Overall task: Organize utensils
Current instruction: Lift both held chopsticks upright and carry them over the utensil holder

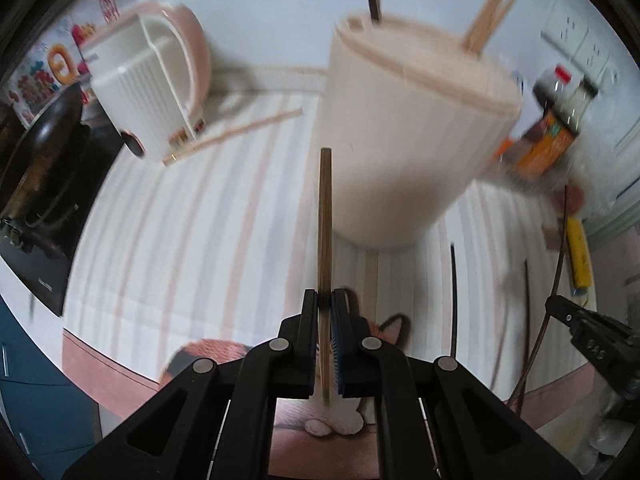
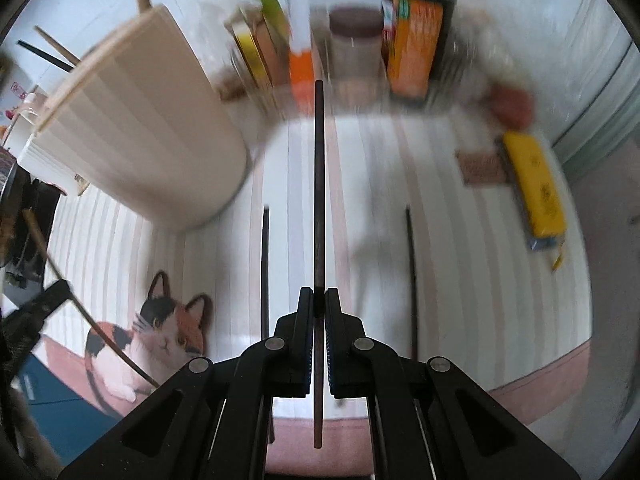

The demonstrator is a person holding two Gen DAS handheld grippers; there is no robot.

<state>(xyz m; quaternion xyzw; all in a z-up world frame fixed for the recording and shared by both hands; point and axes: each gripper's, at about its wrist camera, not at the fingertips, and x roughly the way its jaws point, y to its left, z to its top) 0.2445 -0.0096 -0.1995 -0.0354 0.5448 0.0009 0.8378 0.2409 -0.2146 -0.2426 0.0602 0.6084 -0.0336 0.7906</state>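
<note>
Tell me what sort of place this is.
Most likely a home kitchen counter. A dark cooktop with a pan sits at the left, sauce bottles and jars line the wall, and a ribbed utensil holder with chopsticks stands on a striped mat.

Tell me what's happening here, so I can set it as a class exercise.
A person is sorting chopsticks with two handheld claws. The left claw grips a light wooden chopstick, the right claw a dark chopstick. The cream holder already has some inside; two dark ones lie on the striped mat.

Home kitchen: stove (image 1: 44, 184), condiment bottles (image 2: 416, 40), utensil holder (image 1: 404, 136).
</note>
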